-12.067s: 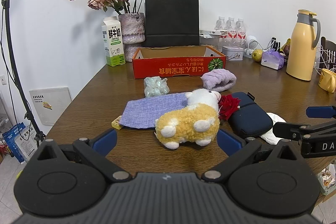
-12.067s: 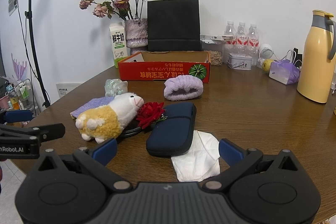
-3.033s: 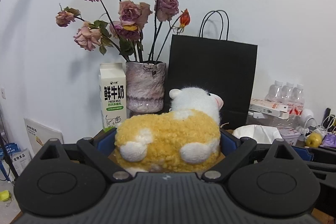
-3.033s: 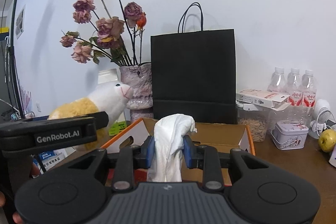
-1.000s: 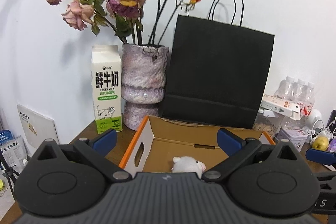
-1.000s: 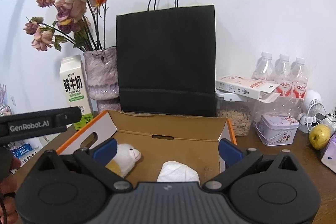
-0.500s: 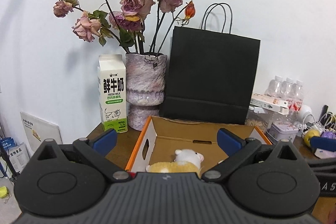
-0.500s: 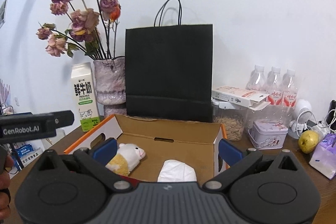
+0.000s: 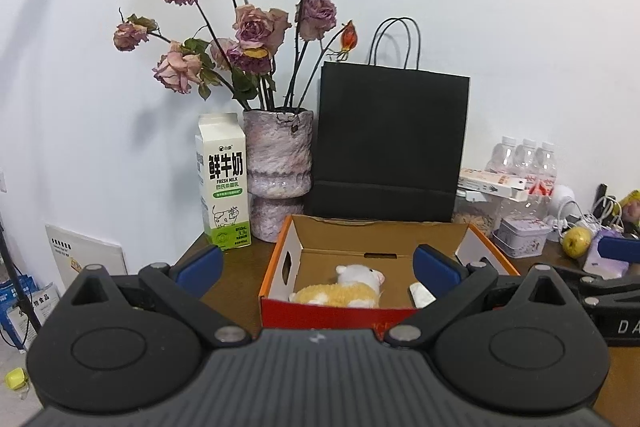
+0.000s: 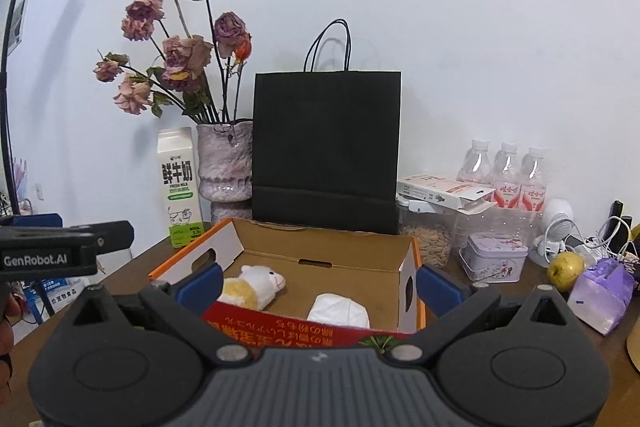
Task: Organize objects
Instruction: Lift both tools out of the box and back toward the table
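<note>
Left wrist view says it all: half a second ago we were closer in over the cardboard box (image 9: pixel 384 259), now we've backed off and more of its red front wall shows. Three seconds back the left gripper (image 9: pixel 318 265) was clamped on the plush sheep (image 9: pixel 344 289) and the right gripper (image 10: pixel 318 281) on the white tissue (image 10: pixel 340 311); now both sit in the box and both grippers are spread wide with nothing between the blue pads.

So two items are sorted. We'd guess the rest of the clutter waits on the near part of the table, out of view, and that's where we head next.

Texture-wise: the sheep is fuzzy yellow fleece with a white head, lying on its side at the left of the box floor. The tissue is a soft crumpled wad to its right, not touching it as far as we can tell. The box is plain brown corrugated inside, orange-edged, with oval hand slots.

Behind it stand a matte black paper bag (image 10: pixel 326 147), a rough mottled vase (image 9: pixel 278 179) of dried roses and a milk carton (image 9: pixel 222 183) on the far left.
</note>
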Available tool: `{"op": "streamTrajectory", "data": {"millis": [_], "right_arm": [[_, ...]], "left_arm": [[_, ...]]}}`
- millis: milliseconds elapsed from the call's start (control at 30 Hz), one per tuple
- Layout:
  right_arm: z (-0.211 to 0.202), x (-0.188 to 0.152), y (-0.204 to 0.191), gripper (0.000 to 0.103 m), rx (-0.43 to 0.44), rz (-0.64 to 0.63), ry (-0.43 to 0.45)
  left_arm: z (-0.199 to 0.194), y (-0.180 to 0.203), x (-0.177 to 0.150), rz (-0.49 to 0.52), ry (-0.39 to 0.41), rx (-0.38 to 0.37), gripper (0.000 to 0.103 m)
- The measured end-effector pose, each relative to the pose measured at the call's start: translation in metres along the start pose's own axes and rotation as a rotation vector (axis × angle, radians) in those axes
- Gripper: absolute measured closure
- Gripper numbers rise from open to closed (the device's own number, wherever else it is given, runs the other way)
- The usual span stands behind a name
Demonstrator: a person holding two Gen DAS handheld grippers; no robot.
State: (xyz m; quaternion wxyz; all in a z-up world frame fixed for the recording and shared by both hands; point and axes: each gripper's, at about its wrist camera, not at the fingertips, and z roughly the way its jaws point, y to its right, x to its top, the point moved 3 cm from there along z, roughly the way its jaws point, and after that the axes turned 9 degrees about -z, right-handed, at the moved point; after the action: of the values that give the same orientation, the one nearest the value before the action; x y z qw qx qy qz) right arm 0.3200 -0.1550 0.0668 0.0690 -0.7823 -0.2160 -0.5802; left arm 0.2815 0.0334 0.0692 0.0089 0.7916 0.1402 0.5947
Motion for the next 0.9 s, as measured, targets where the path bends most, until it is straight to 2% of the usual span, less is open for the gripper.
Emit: {"op": "streamTrajectory", "data": {"millis": [167,367,900], "right_arm": [[-0.023,-0.007,-0.006,0.000,0.004,-0.003,0.005],[-0.051,-0.020,-0.012,0.000,0.008,-0.001,-0.002],[-0.119,-0.074,-0.026,0.000,0.003,0.003,-0.058]], "left_arm": [[-0.026,0.002,-0.008,0.022,0.011,-0.016,0.000],[-0.056,0.000,-0.024,0.039,-0.012,-0.055,0.000],[-0.120,-0.019,-0.071,0.053,-0.059,-0.036,0.000]]}}
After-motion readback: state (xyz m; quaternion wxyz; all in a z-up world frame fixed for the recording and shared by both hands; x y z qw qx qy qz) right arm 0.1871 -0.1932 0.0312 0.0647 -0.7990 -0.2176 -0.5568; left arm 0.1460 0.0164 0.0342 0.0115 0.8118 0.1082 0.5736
